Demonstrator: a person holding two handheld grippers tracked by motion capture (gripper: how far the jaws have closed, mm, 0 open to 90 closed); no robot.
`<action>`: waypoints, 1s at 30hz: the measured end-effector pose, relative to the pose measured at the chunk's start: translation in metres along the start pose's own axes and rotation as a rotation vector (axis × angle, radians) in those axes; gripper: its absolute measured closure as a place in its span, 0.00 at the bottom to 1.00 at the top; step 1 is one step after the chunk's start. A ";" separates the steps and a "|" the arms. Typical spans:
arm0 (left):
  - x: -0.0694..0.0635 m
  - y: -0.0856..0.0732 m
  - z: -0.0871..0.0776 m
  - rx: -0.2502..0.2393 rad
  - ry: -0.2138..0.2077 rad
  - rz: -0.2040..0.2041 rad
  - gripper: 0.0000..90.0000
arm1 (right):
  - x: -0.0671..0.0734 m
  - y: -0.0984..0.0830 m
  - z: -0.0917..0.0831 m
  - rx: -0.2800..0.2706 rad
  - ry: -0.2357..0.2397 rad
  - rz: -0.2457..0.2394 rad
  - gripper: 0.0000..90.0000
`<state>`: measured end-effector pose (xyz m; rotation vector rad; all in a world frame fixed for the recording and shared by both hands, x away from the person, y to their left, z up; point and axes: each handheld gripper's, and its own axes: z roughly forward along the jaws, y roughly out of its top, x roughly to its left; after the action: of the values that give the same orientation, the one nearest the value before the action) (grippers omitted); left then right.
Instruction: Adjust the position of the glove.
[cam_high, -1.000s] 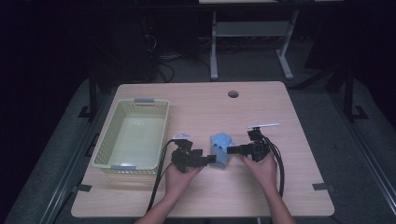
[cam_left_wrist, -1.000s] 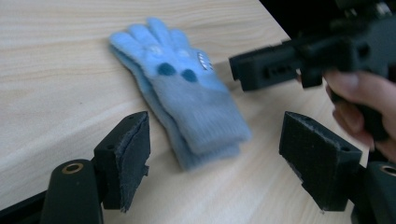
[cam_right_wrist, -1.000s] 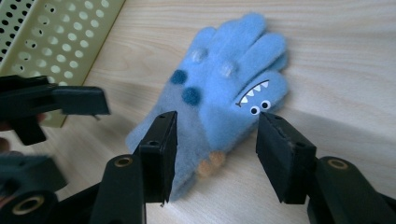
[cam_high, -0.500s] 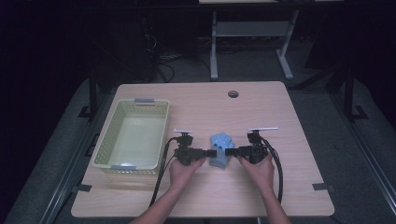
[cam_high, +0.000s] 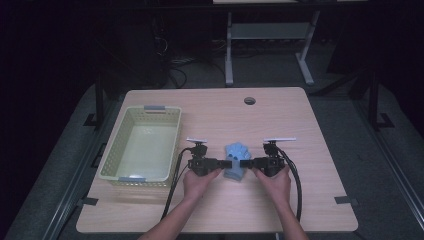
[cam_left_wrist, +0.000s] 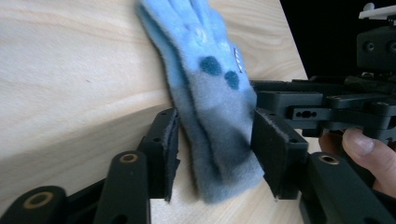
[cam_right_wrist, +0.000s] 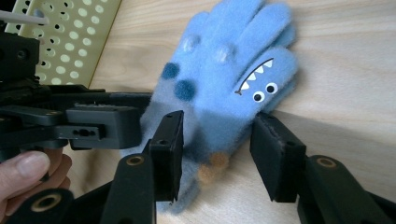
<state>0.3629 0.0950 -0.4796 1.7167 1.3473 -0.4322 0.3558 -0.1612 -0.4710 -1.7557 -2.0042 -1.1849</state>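
Note:
A fuzzy blue glove (cam_high: 236, 159) with a shark face on its thumb lies on the wooden table (cam_high: 225, 210), fingers pointing away from me. My left gripper (cam_high: 229, 163) comes at its cuff from the left and my right gripper (cam_high: 243, 163) from the right. In the left gripper view the glove (cam_left_wrist: 210, 93) sits between the pads (cam_left_wrist: 170, 149) of the left gripper (cam_left_wrist: 217, 154), which have just been closing and now press on the cuff. In the right gripper view the right gripper (cam_right_wrist: 217, 149) has likewise been closing and pinches the glove (cam_right_wrist: 229, 79) near its cuff.
A pale green perforated basket (cam_high: 150, 109) stands empty at the left of the table, its wall (cam_right_wrist: 60, 42) close behind the left gripper. A cable hole (cam_high: 249, 100) lies at the far edge. Black cables (cam_high: 172, 190) trail toward me from both grippers.
My left gripper has shifted right and slightly down to the glove, and its jaws have closed around the cuff. The right gripper has stayed in place, its jaws narrowing on the glove.

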 end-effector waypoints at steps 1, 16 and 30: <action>0.000 0.000 0.001 0.003 -0.002 -0.001 0.60 | 0.000 0.000 0.001 0.001 0.005 -0.006 0.63; 0.003 -0.002 0.007 0.037 -0.049 0.012 0.74 | 0.002 -0.004 0.009 0.005 0.024 0.001 0.80; 0.011 0.000 0.007 0.041 -0.115 -0.007 0.79 | 0.000 -0.002 0.008 0.003 0.072 0.021 0.86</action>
<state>0.3685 0.0958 -0.4908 1.6946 1.2694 -0.5576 0.3564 -0.1557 -0.4770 -1.7038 -1.9412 -1.2200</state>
